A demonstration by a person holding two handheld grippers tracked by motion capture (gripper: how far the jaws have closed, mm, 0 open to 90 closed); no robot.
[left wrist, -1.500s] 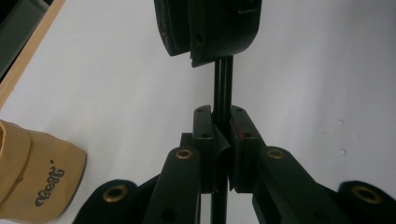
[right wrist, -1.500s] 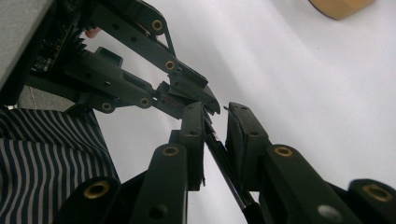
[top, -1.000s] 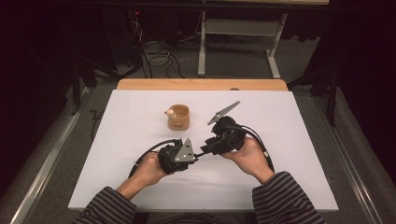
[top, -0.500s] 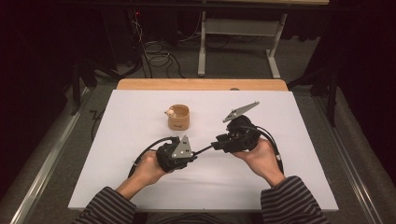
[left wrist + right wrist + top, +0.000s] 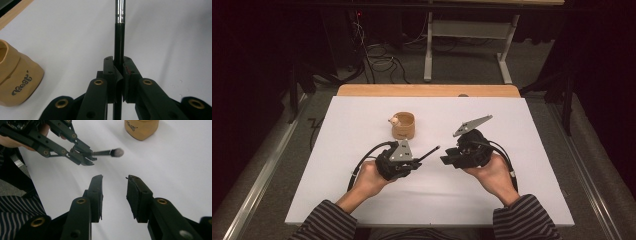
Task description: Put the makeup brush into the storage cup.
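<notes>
A thin brush with a black handle, silver ferrule and grey bristle tip is clamped by its handle in my left gripper, which is shut on it. In the left gripper view the brush runs straight out between the pressed jaws of the left gripper. My right gripper hovers just right of the brush tip. The right gripper is open, its jaws have just been closing a little, and nothing is between them. The brush lies ahead of them.
A small tan wooden cup stands upright on the white table sheet, behind the grippers; the same cup sits left of the brush. A wooden board edge lies at the far side. Striped sleeves enter from below.
The right hand has shifted to the right, away from the left gripper, widening the gap between them. The left hand and its brush have stayed put.
</notes>
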